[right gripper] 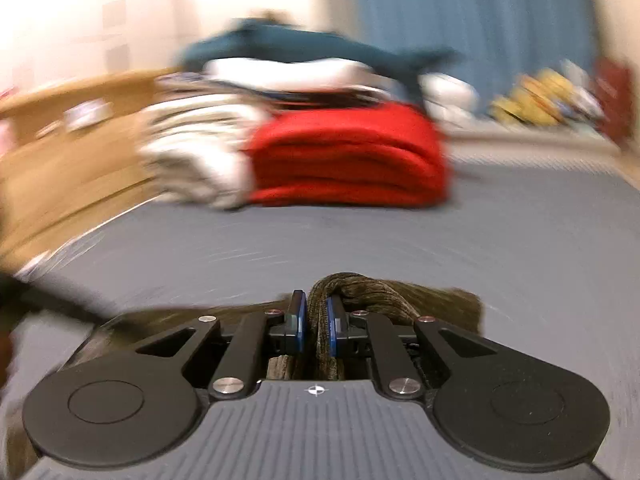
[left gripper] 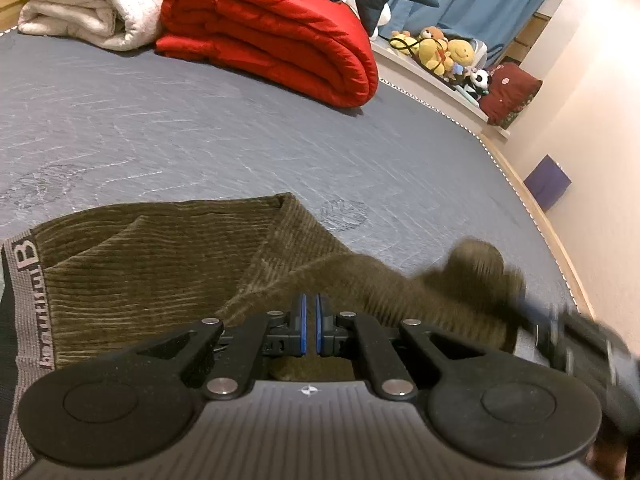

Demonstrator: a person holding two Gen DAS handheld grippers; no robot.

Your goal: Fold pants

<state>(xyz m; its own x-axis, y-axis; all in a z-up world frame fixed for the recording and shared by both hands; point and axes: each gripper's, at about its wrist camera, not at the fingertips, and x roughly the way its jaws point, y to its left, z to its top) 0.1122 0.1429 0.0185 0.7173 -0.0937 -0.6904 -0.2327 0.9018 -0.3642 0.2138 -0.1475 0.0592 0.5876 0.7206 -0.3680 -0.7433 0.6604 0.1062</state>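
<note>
We hold our right gripper [right gripper: 316, 322] clamped on a bunched fold of the olive corduroy pants [left gripper: 160, 264], which lie on the grey mattress [left gripper: 200, 128]; our left gripper [left gripper: 311, 320] shows fingers nearly together, grasping nothing visible.

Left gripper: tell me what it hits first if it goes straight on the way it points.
The left gripper would meet the olive corduroy pants first; the cloth lies right at its nearly closed fingertips. Beyond that comes bare grey mattress, then probably the red folded blanket, though depth is hard to judge.
</note>
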